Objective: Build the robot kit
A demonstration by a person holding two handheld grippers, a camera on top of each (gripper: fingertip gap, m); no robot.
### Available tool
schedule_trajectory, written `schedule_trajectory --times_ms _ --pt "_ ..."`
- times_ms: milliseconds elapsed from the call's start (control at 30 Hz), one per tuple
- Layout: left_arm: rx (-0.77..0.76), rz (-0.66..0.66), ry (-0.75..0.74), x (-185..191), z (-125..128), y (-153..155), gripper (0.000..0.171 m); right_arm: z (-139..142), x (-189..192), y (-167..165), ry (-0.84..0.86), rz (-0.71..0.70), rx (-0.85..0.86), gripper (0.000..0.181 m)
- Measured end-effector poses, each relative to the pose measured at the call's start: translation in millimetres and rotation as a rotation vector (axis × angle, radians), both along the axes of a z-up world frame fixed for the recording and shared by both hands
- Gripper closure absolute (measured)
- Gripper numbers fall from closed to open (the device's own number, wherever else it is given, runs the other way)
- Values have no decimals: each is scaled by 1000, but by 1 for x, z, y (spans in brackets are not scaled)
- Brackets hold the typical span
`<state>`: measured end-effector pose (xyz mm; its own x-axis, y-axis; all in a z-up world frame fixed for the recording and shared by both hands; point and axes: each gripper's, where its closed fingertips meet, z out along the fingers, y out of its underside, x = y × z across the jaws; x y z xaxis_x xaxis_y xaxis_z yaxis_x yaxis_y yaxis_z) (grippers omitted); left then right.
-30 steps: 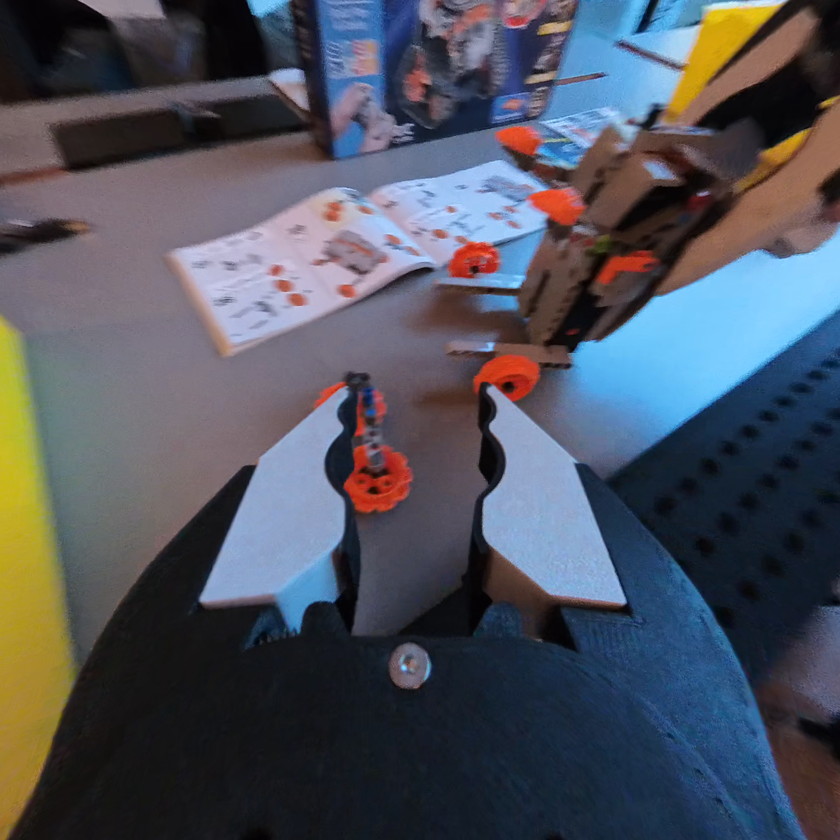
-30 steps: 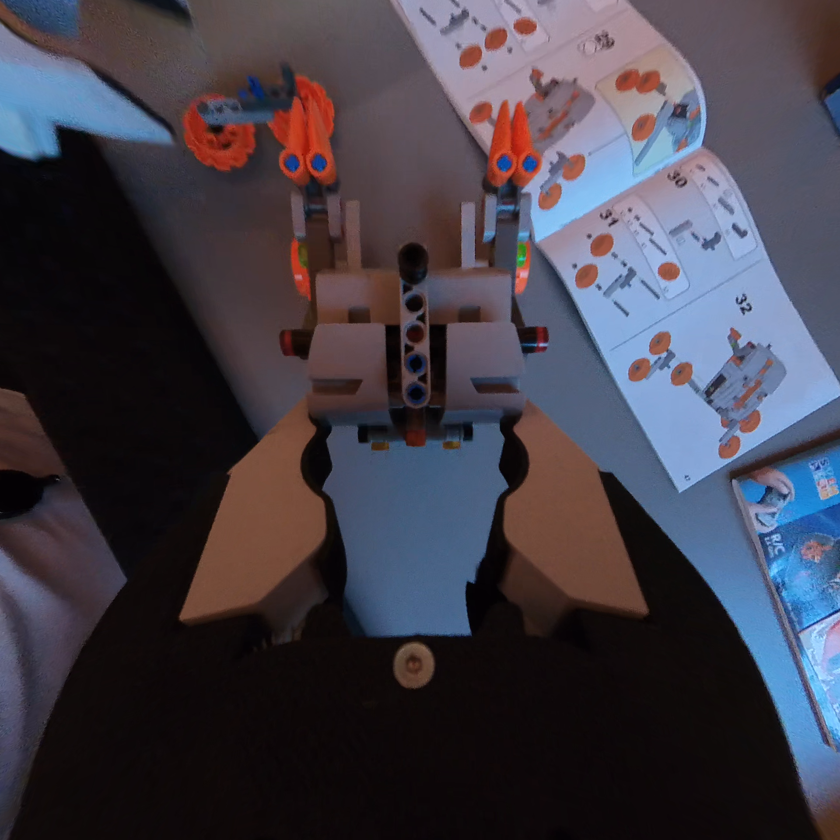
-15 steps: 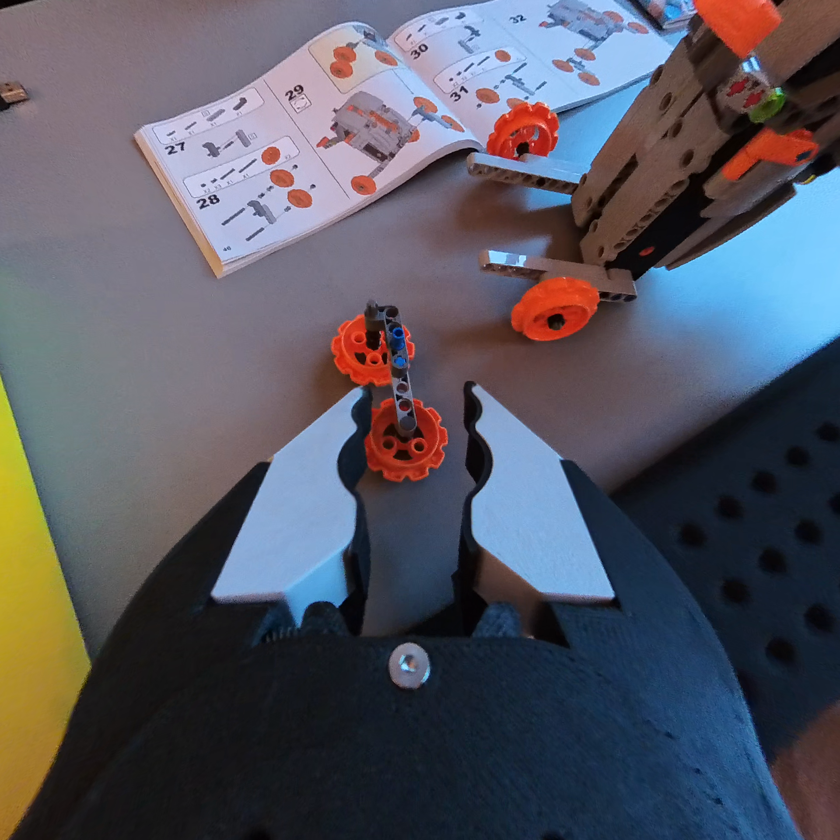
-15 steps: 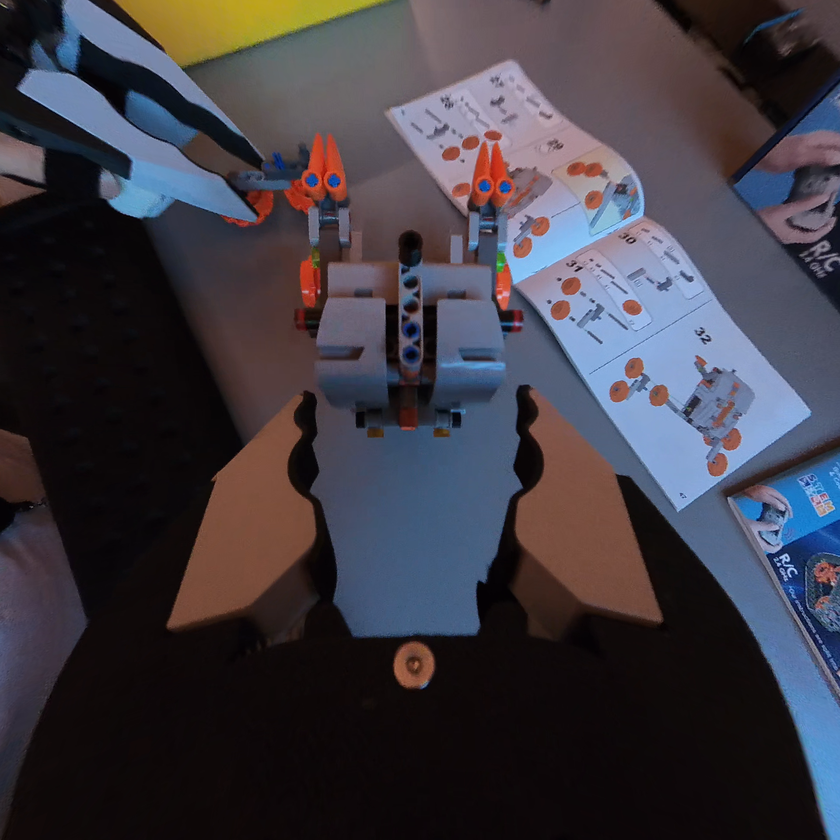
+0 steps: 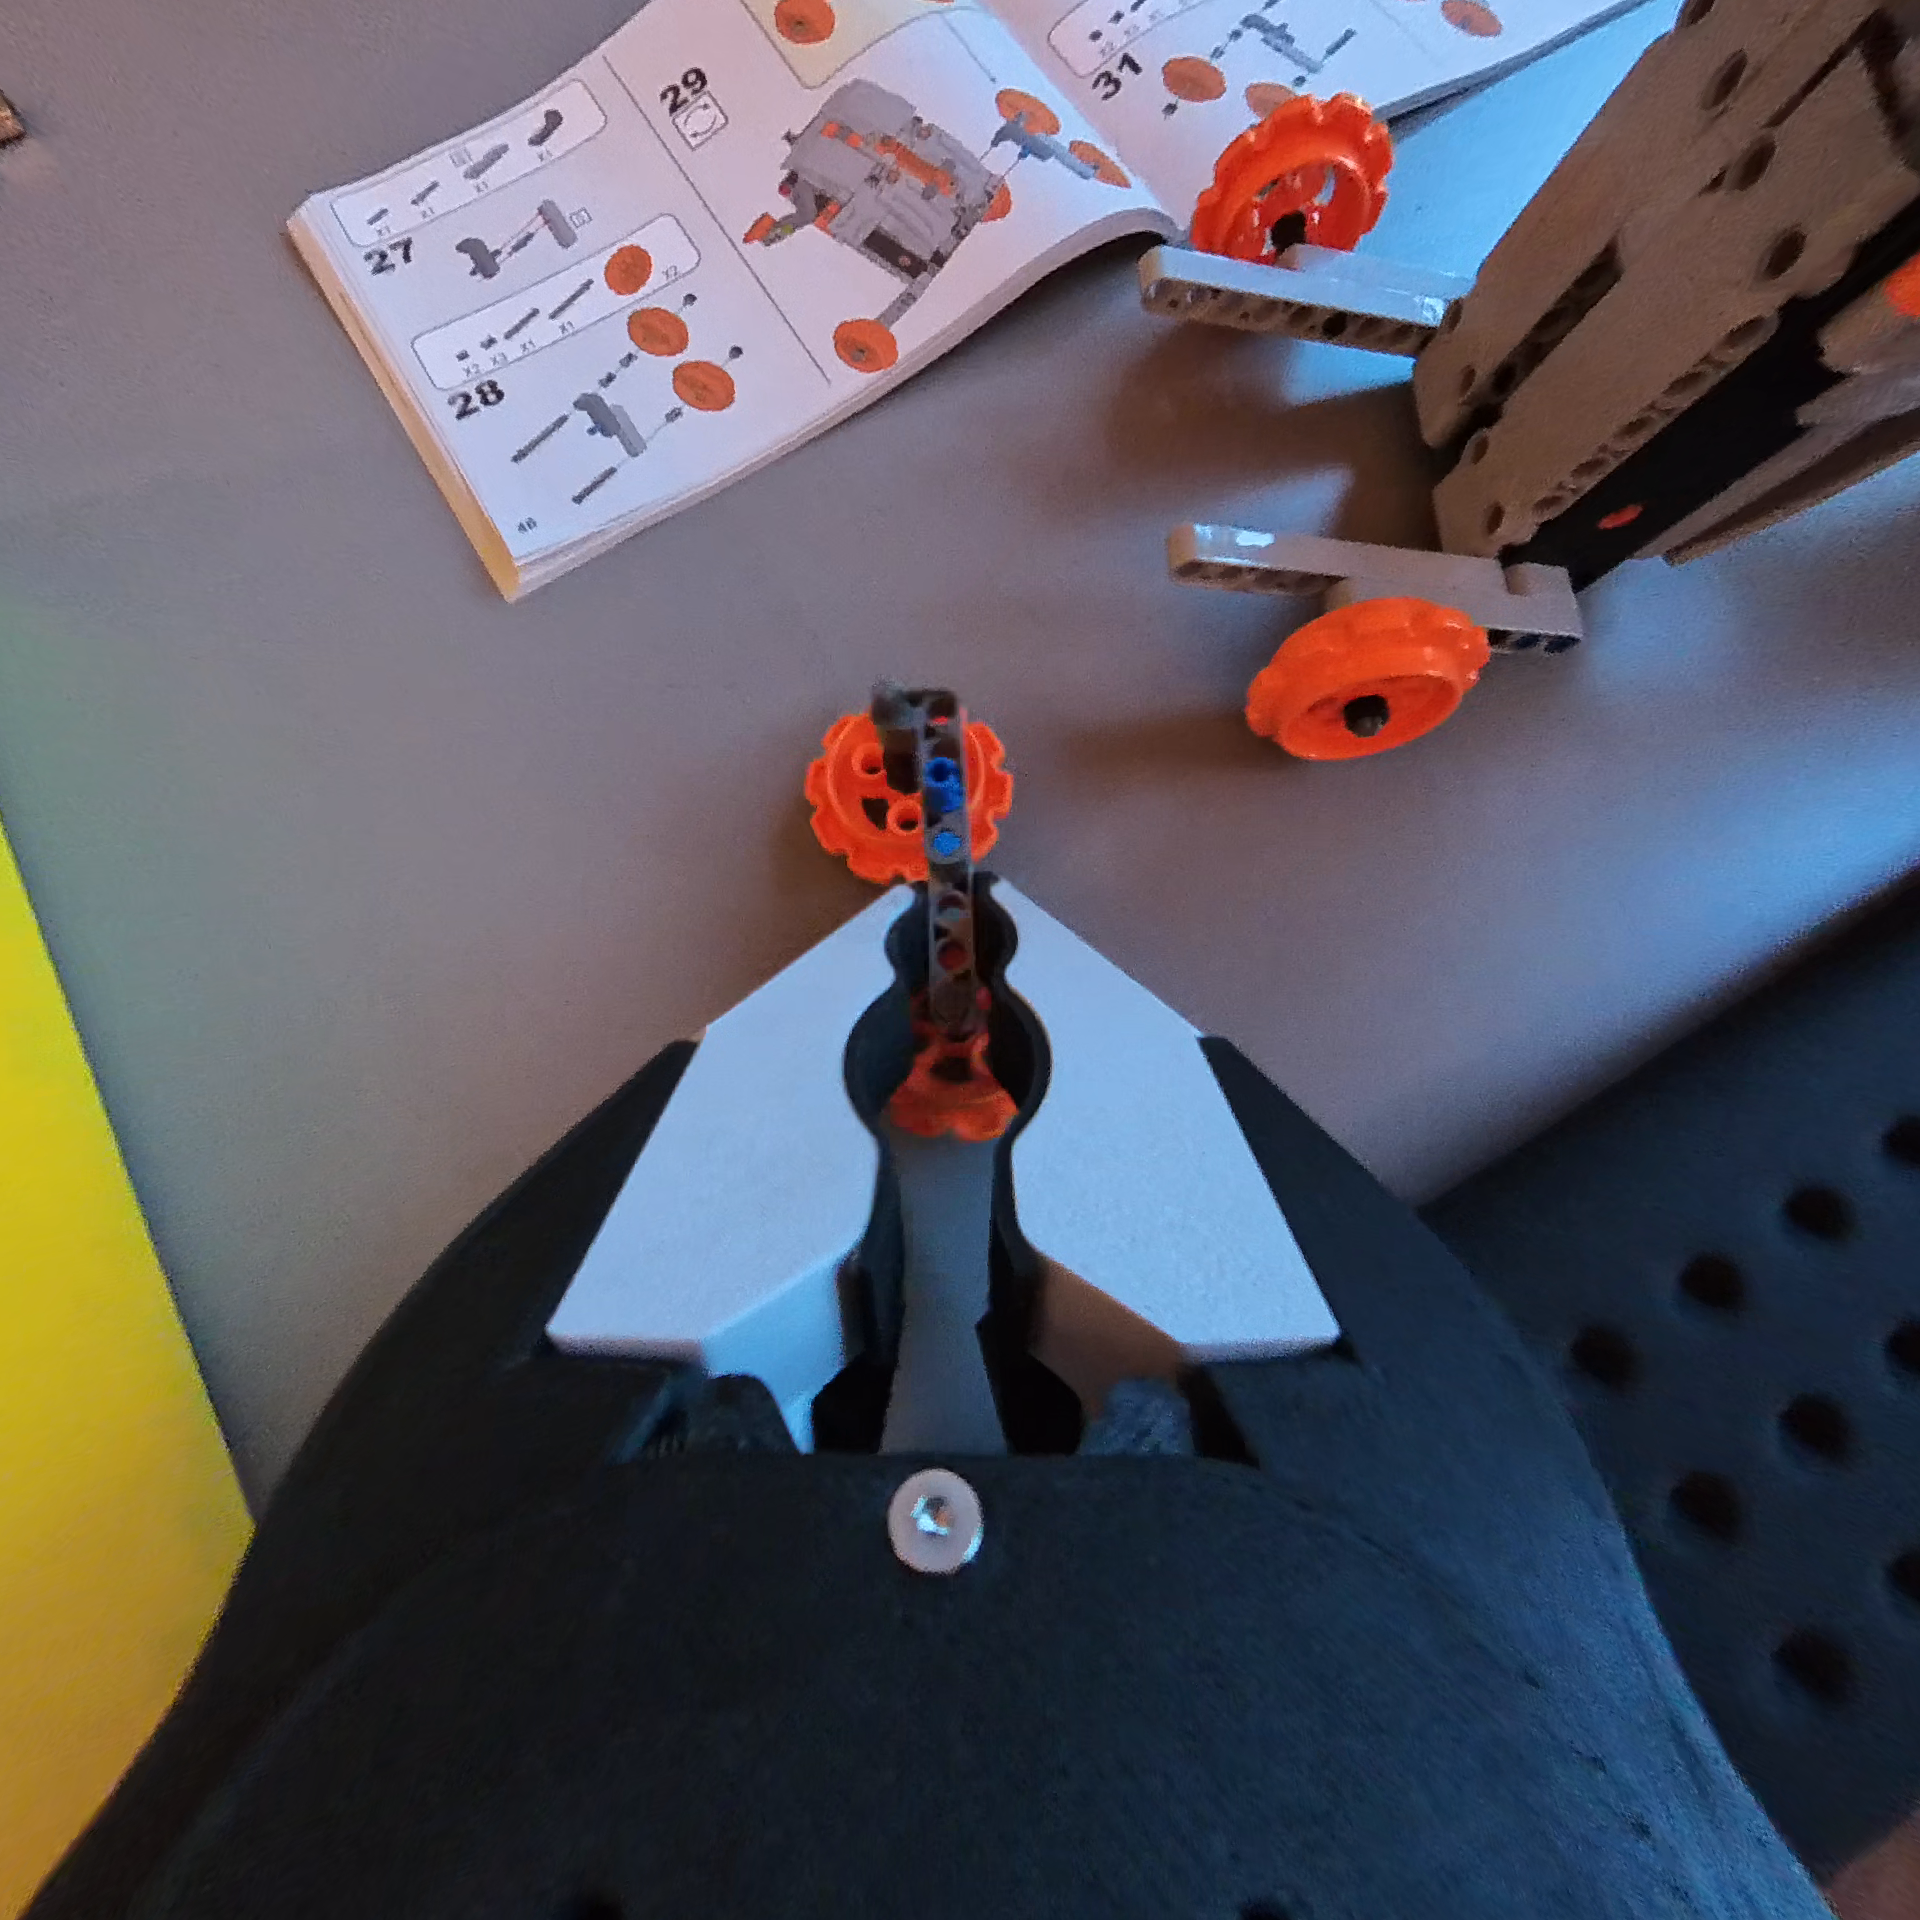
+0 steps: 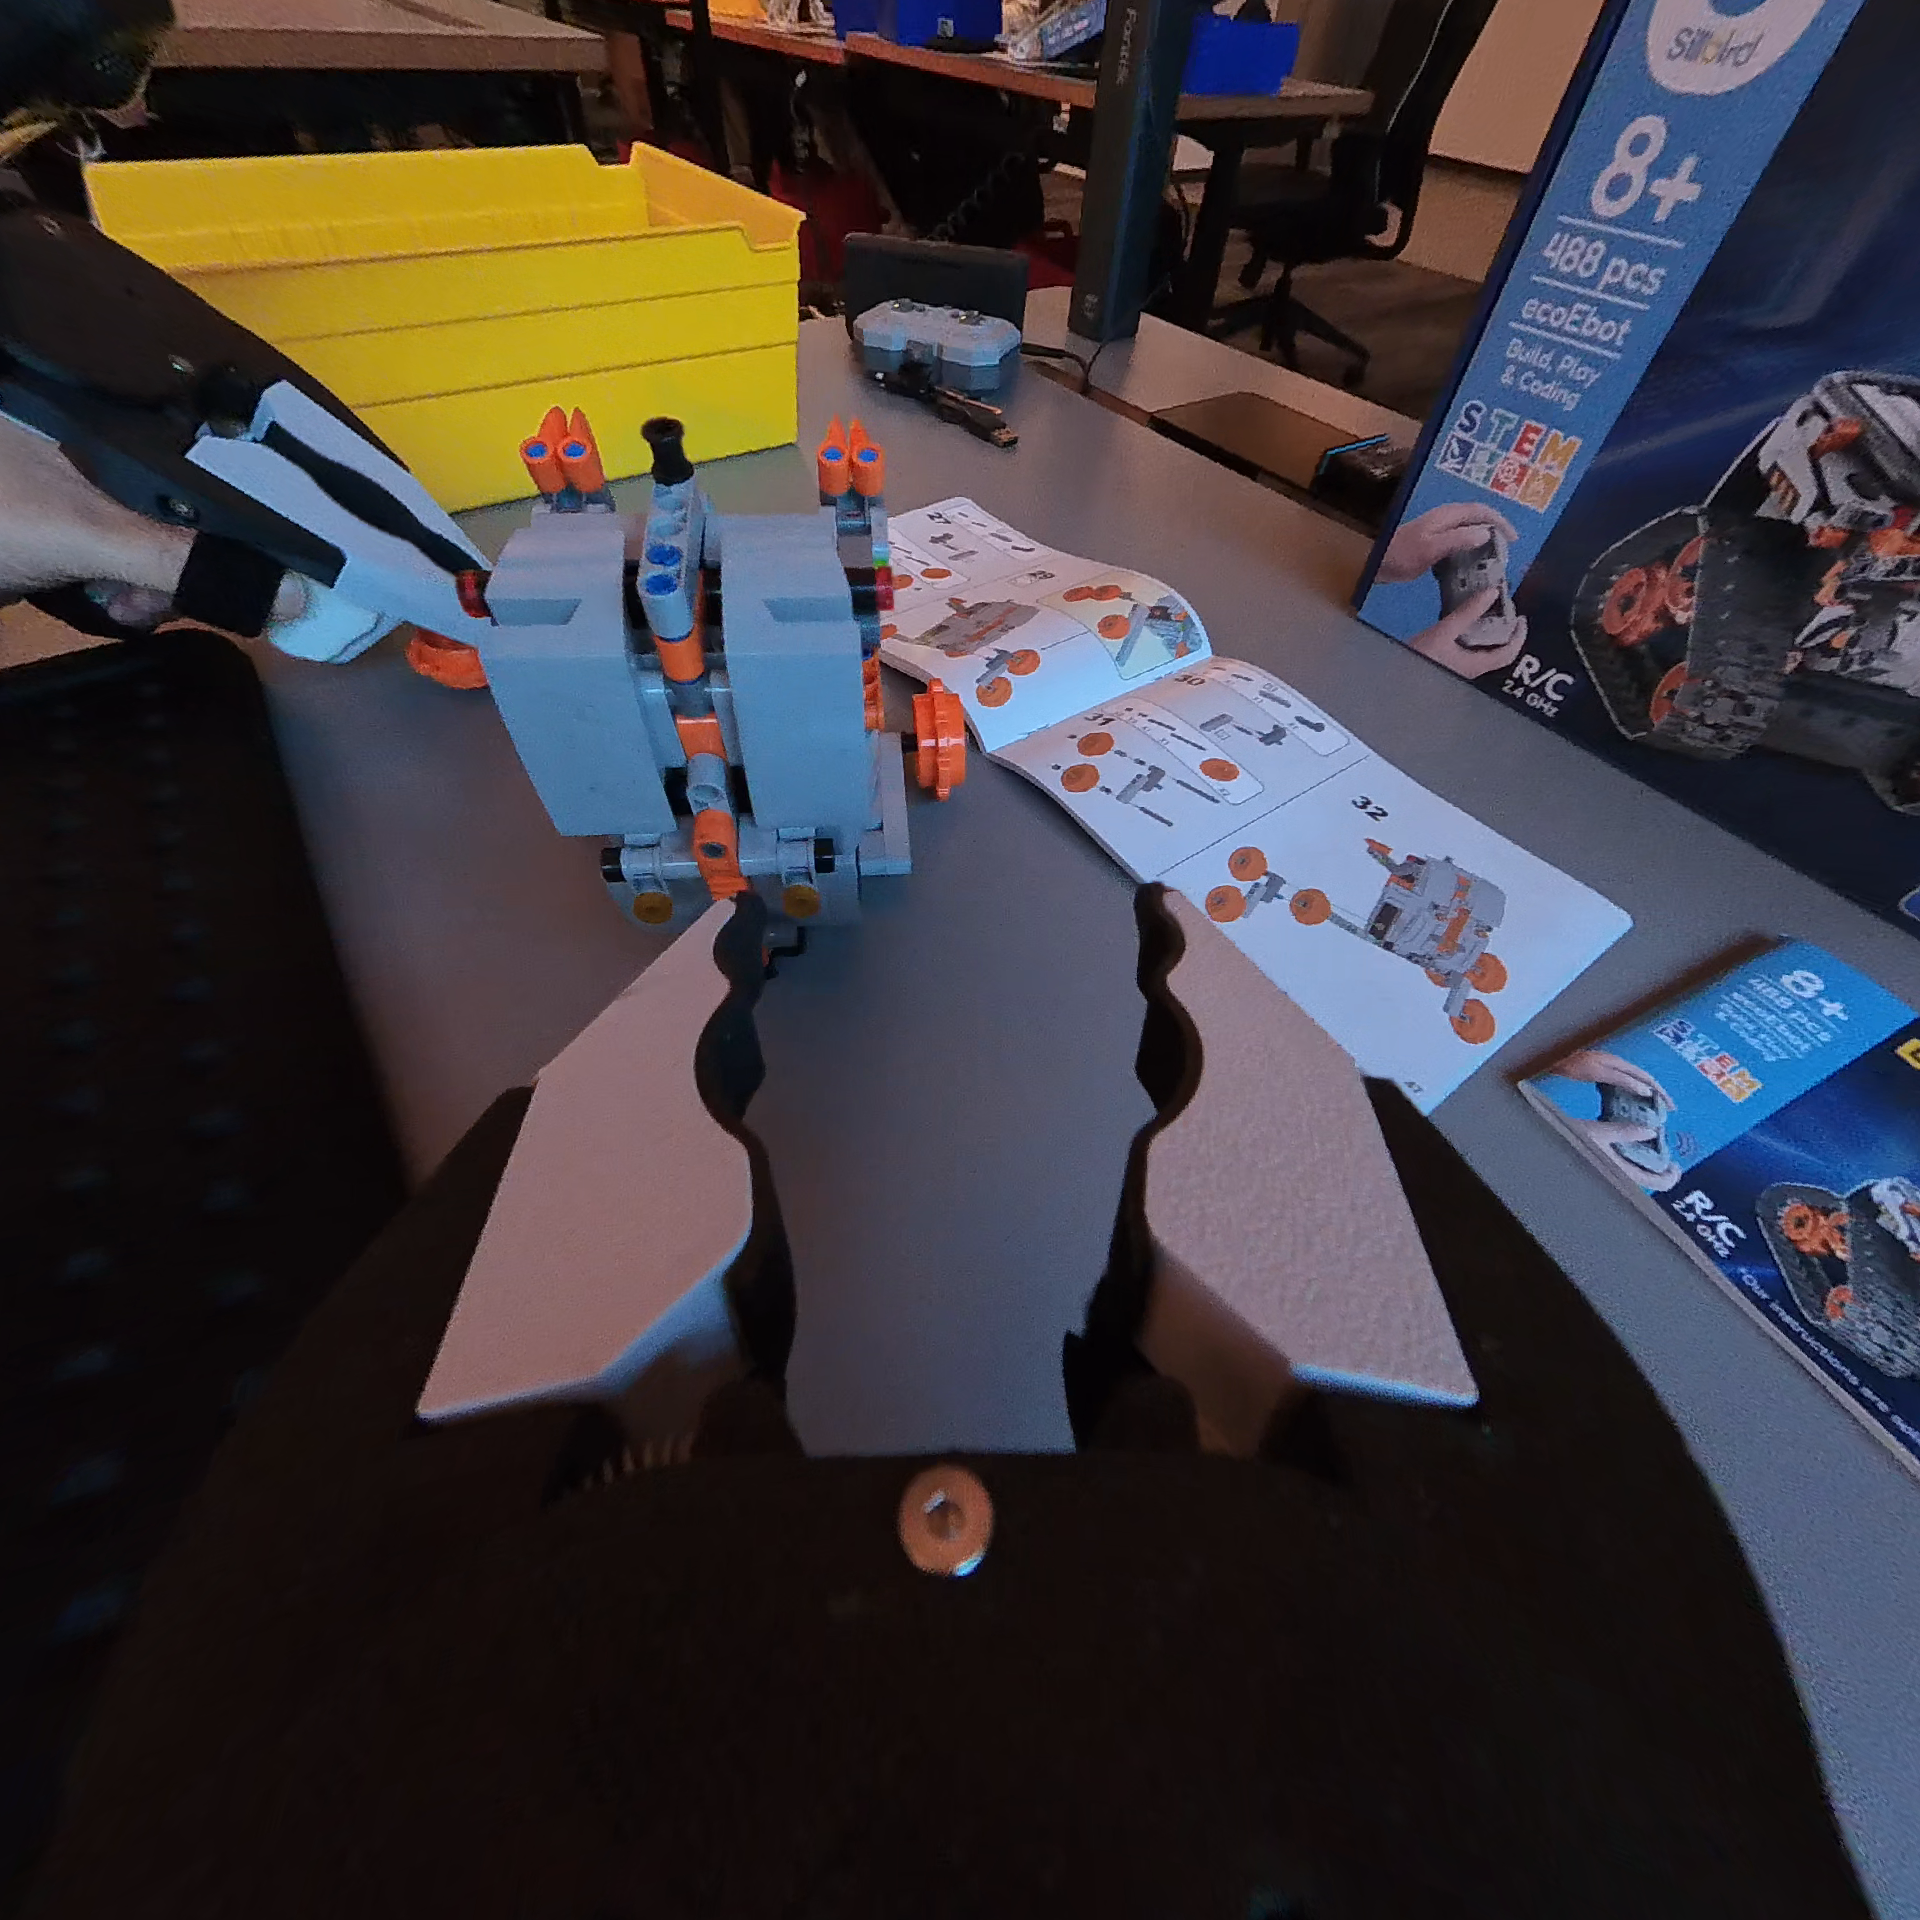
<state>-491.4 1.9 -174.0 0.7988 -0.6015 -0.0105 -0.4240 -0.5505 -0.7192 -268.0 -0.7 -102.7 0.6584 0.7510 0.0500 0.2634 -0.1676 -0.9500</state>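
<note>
My left gripper [image 5: 951, 899] is shut on a small piece [image 5: 940, 831]: a dark grey beam with an orange toothed wheel at each end, low over the grey table [image 5: 520, 831]. One wheel sits between the fingers; the other pokes out past the tips. My right gripper [image 6: 948, 914] is open and empty, just behind a grey and orange brick-built model [image 6: 686, 675] that stands on the table. Its left fingertip [image 6: 740, 925] is close to the model's base. The model also shows in the left wrist view [image 5: 1662, 312], with two orange wheels on grey arms.
An open instruction booklet [image 6: 1195, 758] lies right of the model. A yellow bin [image 6: 468, 281] and a grey controller [image 6: 935, 338] are behind. A blue box [image 6: 1714, 416] and a small booklet [image 6: 1766, 1143] are at right. A black perforated mat [image 6: 135, 935] borders the table.
My left gripper moved forward over the wheel piece and closed on it. My right gripper opened off the model, drew back and tilted up; the model now stands alone.
</note>
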Motion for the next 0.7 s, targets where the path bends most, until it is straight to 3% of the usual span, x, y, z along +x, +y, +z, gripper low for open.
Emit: schedule_trajectory --times_ms 133,267,367,433,500,700 --pt "108 43 -118 0 32 11 166 1 -2 -3 -42 4 49 109" --pt "283 -25 -420 16 111 16 166 24 1 -4 -3 0 133 111" --pt "351 -191 -668 44 181 9 166 72 1 -5 170 42 177 119" --pt "341 -311 -733 70 214 5 167 128 -8 -17 344 169 226 132" --pt "369 -404 -744 95 242 5 167 175 -18 -23 408 286 261 135" --pt "485 -573 -733 157 316 20 167 242 -35 25 144 325 343 126"
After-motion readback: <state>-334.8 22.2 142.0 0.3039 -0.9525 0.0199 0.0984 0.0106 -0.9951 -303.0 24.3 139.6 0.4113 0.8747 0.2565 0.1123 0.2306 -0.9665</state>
